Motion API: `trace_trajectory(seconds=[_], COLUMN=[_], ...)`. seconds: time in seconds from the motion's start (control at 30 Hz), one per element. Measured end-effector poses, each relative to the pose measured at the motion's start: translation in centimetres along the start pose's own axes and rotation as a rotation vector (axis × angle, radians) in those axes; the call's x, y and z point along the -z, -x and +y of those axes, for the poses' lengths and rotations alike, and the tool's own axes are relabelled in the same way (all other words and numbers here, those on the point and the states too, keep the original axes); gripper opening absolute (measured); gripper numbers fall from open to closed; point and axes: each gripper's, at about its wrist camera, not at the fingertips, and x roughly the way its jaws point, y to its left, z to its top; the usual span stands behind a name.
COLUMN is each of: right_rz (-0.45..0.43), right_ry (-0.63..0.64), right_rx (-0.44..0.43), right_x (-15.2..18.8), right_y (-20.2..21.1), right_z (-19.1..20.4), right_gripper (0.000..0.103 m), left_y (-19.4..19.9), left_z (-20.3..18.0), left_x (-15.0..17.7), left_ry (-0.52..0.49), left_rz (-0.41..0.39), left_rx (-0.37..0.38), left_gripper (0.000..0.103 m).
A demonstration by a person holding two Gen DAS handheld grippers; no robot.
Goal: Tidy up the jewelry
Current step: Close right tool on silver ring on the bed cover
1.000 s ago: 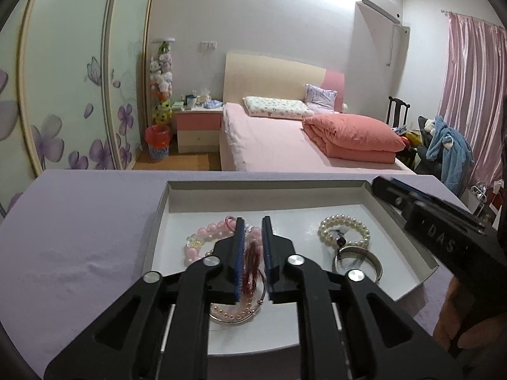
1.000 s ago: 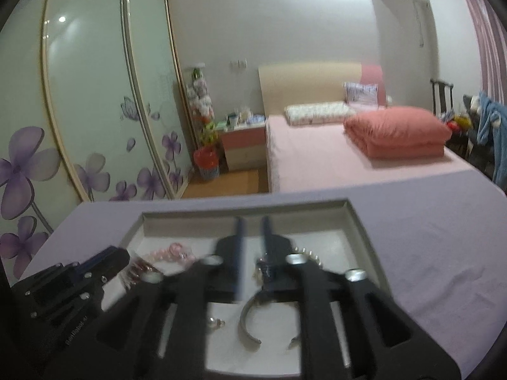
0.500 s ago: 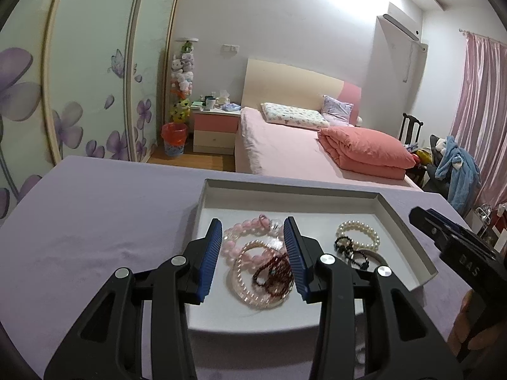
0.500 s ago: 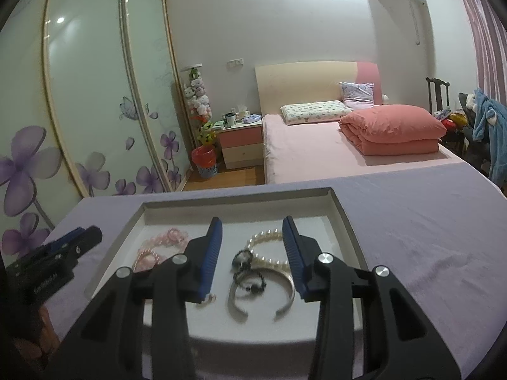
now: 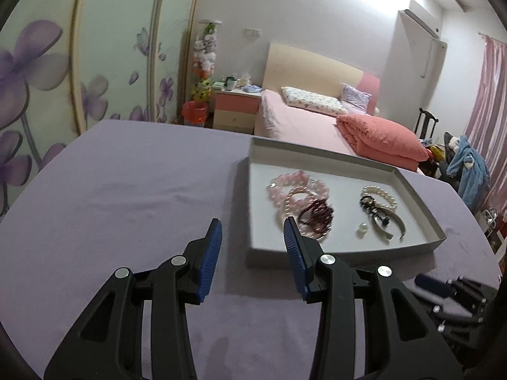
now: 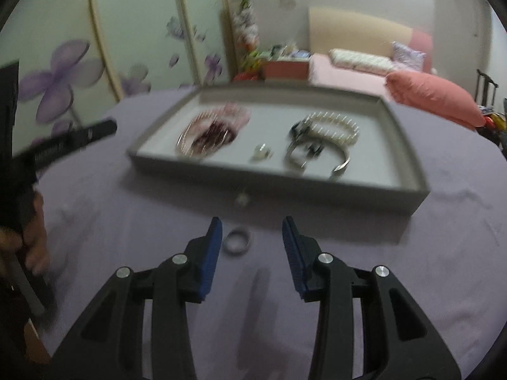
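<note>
Purple-covered table (image 5: 126, 190), wide and mostly bare. Grey tray (image 5: 421, 202) toward the far right part of it in the left view, set well in from the near edge, shallow walls all round.

Left gripper (image 5: 252, 237) above the table, just short of the tray's near-left corner, jaws apart with nothing between them. Right gripper (image 6: 251, 236) likewise spread and empty, over the cloth before the tray's near wall; right view blurred.

Inside the tray, toward its left side: pink bead bracelet (image 5: 294, 180) nearest the far wall, pearl strand (image 5: 290, 209) overlapping it, dark red bracelet (image 5: 317, 215) lying on top of both. Toward the right side: white pearl bracelet (image 5: 381, 194), black beaded piece (image 5: 372, 205) touching it, silver bangle (image 5: 391, 226) just nearer the near wall, open ends facing that wall. Single pearl (image 5: 362, 229) between the two groups, near the near wall.

Outside the tray, on the cloth: ring (image 6: 237, 243) between the right gripper's fingers but nearer the left one, untouched; small pale bead-like thing (image 6: 242, 200) close against the tray's near wall, too blurred to identify.
</note>
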Motion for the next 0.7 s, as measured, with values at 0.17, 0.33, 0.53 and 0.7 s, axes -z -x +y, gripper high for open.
trace_trajectory(seconds=[0.17,0.33,0.53,0.7], right_rz=[0.043,0.065,0.068,0.069], right_ry=[0.043,0.037,0.052,0.055], right_rx=[0.019,0.042,0.06,0.066], right_x=[0.4,0.1,-0.3,-0.4], right_y=[-1.0,-1.5,-1.8,-1.9], right_z=[1.5,1.4,1.5,1.6], right_gripper=[0.037,0.032,0.03,0.029], left_y=[0.1,-0.3,-0.5,-0.7], left_z=[1.2,1.7,1.6,1.8], left_x=[0.8,1.5,1.8,2.1], left_ry=[0.025,0.039,0.034,0.041], left_rz=[0.005,0.023,0.026,0.039], left_rx=[-0.022,-0.024,-0.025,-0.024], left_gripper=[0.042,0.042,0.042,0.042])
